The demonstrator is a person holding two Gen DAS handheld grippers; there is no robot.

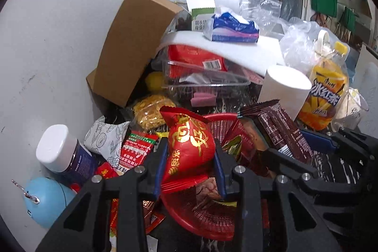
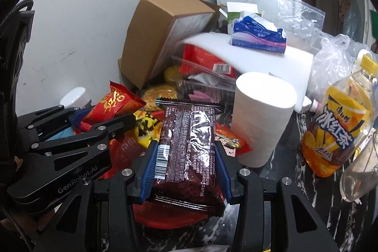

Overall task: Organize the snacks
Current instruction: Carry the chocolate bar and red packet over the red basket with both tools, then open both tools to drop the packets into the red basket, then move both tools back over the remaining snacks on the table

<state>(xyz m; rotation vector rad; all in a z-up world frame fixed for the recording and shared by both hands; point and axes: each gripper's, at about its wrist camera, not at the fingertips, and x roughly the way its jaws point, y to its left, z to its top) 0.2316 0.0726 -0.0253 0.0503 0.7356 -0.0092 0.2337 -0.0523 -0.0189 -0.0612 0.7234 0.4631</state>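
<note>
My left gripper (image 1: pixel 190 150) is shut on a red snack packet with gold characters (image 1: pixel 189 145), held over a red plastic basket (image 1: pixel 203 223) that holds other wrapped snacks. The right wrist view shows that same packet (image 2: pixel 115 104) at the left, between the left gripper's fingers. My right gripper (image 2: pixel 185 152) is shut on a dark brown snack wrapper (image 2: pixel 186 152), its blue pads (image 2: pixel 150 171) pressing both sides; the red basket (image 2: pixel 170 216) shows below it. In the left wrist view the brown wrapper (image 1: pixel 281 131) hangs at the right above the basket.
A toilet paper roll (image 2: pixel 259 117), an iced tea bottle (image 2: pixel 335 126), a tilted cardboard box (image 2: pixel 165 34), a clear container (image 1: pixel 203 77) under white foam (image 2: pixel 271 60) and a tissue pack (image 2: pixel 257 36) crowd the dark marble table (image 2: pixel 295 200). A white-capped jar (image 1: pixel 61 150) and loose snacks lie left.
</note>
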